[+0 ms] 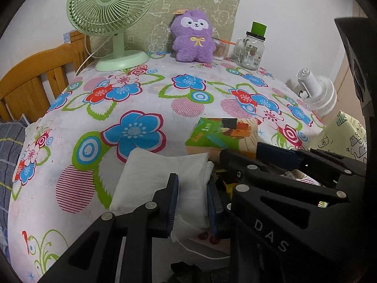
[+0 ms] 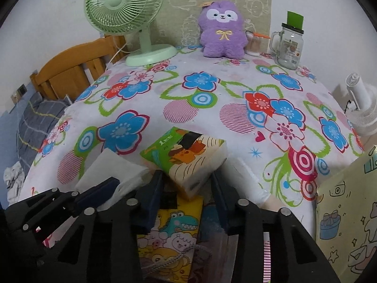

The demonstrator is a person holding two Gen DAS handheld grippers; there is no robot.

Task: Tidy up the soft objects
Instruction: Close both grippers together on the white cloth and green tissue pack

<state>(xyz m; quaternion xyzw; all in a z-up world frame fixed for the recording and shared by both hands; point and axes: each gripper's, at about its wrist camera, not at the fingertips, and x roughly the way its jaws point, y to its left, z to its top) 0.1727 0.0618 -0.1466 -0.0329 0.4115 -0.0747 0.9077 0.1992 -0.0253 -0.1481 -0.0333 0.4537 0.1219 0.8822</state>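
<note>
A white folded cloth (image 1: 165, 179) lies at the near edge of the flowered table. My left gripper (image 1: 192, 204) is open, its blue pads on either side of the cloth's near part. A green and white tissue pack (image 2: 186, 158) lies beside it. My right gripper (image 2: 187, 198) is open around the pack's near corner; it shows in the left wrist view (image 1: 238, 162) too. The cloth shows left of the pack (image 2: 110, 172). A purple plush toy (image 1: 193, 36) stands at the table's far edge, also in the right wrist view (image 2: 222, 30).
A green desk fan (image 1: 110, 21) and a glass jar mug (image 1: 252, 47) stand at the far edge. A cartoon-printed bag (image 2: 174, 233) hangs open below the near edge. A white fan (image 2: 362, 108) and a yellow gift bag (image 2: 348, 212) are to the right. A wooden bed frame (image 1: 30, 82) is left.
</note>
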